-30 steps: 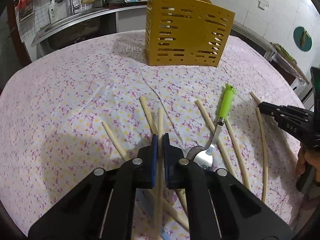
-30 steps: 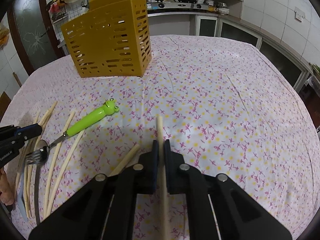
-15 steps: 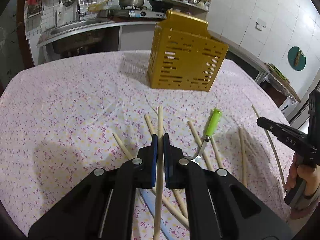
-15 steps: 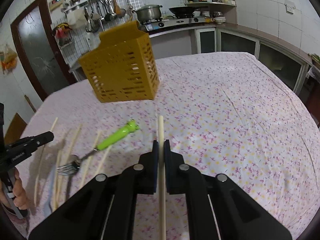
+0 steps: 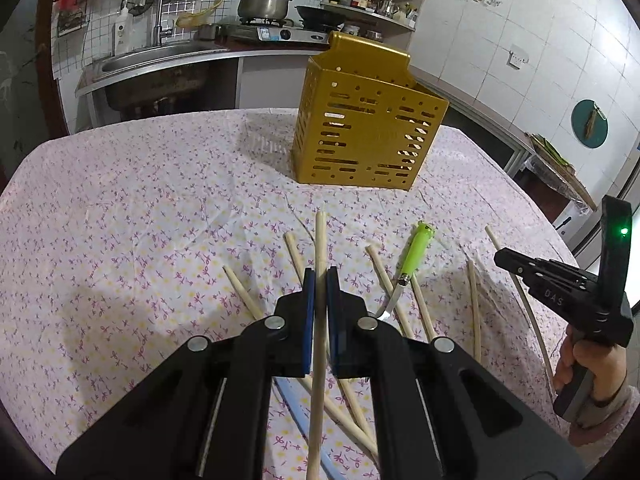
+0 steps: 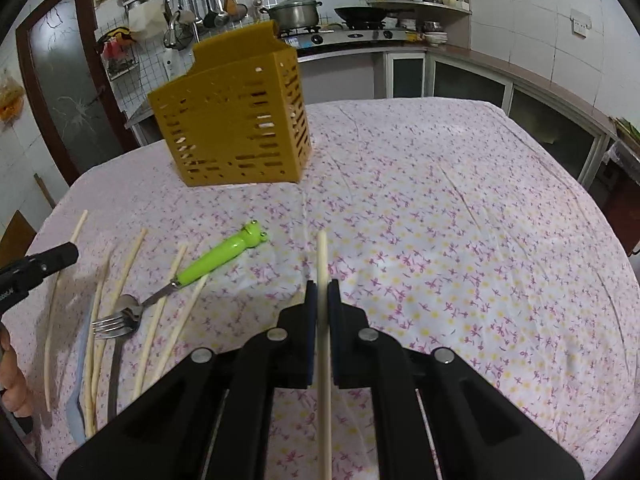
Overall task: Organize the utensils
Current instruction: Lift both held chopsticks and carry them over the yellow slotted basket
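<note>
I am holding one chopstick in each gripper: the left gripper [image 5: 318, 280] is clamped on a chopstick [image 5: 319, 248], and the right gripper [image 6: 322, 292] is clamped on another chopstick [image 6: 322, 264], both lifted above the surface [image 6: 460, 208]. The yellow slotted holder [image 6: 236, 120] is standing upright, well apart from both. Pale shapes behind its slots may be utensils; I cannot tell. The frog-handled fork [image 6: 188, 276] and several loose chopsticks [image 6: 124, 276] are lying on the cloth, so I judge most of the sorting remains.
</note>
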